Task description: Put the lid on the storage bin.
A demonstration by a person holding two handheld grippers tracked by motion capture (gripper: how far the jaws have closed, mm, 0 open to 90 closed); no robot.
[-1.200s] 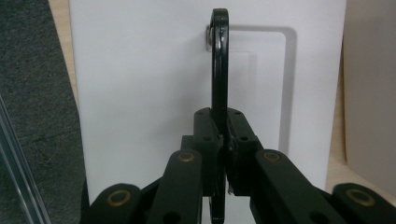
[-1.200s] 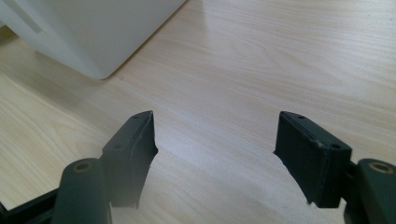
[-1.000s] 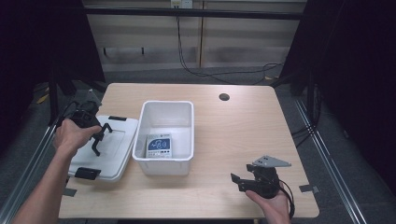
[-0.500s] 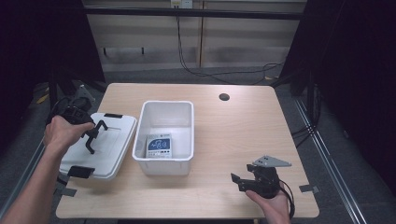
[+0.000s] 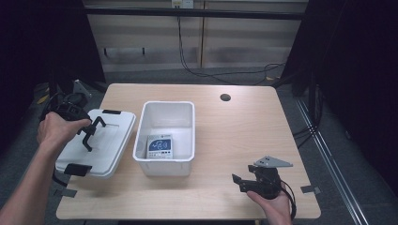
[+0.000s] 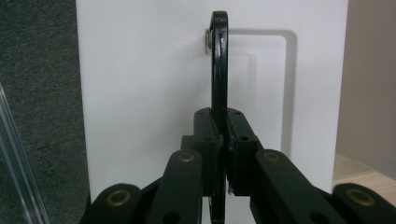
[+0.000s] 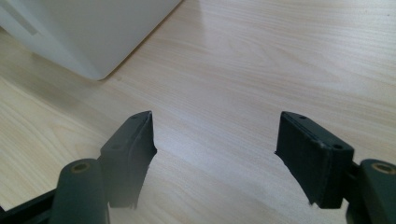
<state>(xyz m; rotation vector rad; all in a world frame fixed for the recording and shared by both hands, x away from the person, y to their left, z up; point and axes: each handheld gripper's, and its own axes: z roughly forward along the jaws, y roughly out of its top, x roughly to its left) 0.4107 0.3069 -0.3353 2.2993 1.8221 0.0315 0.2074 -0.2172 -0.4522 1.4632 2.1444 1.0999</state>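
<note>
White lid (image 5: 96, 140) rests at the surface (image 5: 225, 126) left edge, beside the bin (image 5: 165, 131). Left tongs (image 6: 223, 140) are clamped on its black handle (image 6: 218, 65). Right tongs (image 7: 215, 154) hover wide apart, holding nothing.

Lab-like recording space, bare wooden table (image 5: 244, 126) with cable hole (image 5: 225, 97), dark curtains (image 5: 356, 70) (both sides), loose wall cables (image 5: 220, 70)

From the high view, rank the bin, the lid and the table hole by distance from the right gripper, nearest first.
From the right gripper:
1. Bin, just left of it at table centre.
2. Hole, at the far edge.
3. Lid, at the far left, held by the left gripper.
</note>
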